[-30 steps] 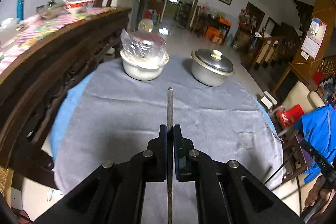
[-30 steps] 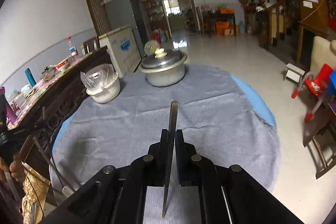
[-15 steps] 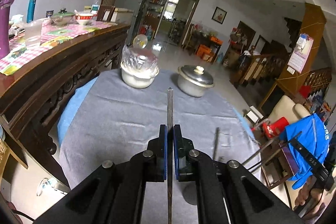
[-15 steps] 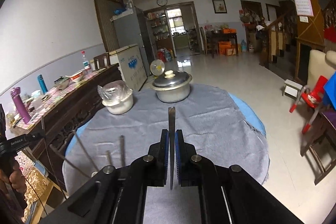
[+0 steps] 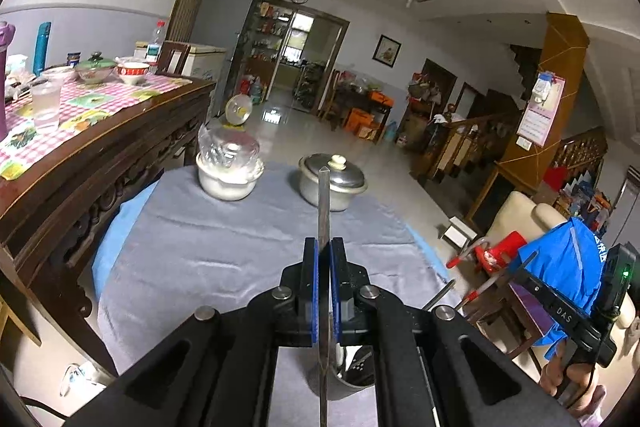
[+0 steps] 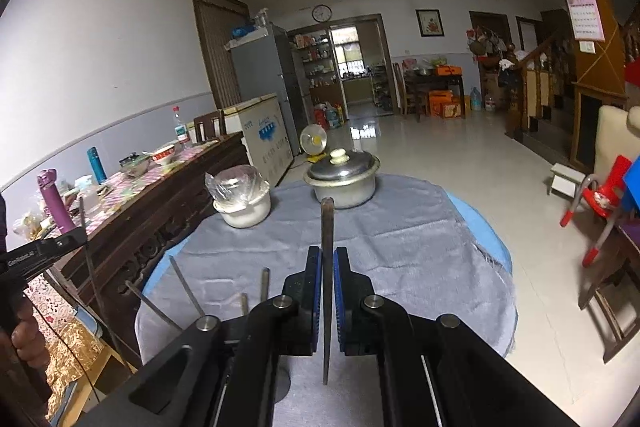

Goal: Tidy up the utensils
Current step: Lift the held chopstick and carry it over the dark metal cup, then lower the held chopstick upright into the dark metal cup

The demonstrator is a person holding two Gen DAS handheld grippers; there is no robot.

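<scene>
While both grippers are raised over the near edge of the round table (image 5: 192,247), each carries one utensil upright. Left gripper (image 5: 324,267): blue pads clamped together on a flat metal handle (image 5: 324,195), its lower end hanging just above a dark holder cup (image 5: 352,383) near the table edge. Right gripper (image 6: 328,271): jaws pressed on a darker, tapering handle (image 6: 327,227), lower tip free over the grey cloth (image 6: 400,247). Several other handles (image 6: 182,285) stand up at near left in the right view, apparently already in the cup; the cup itself is hidden there.

Judgement: step in hand is dropping the held pieces into the cup. To do it well:
- keep each utensil vertical; line the low tip over the cup mouth before descending
- go one at a time; the two grippers sit close
- aim for a gap among standing handles, avoid tipping the cup
- release only once the tip is inside

Far side: covered white bowl (image 5: 228,175), lidded pot (image 5: 332,183), well apart from the work.
</scene>
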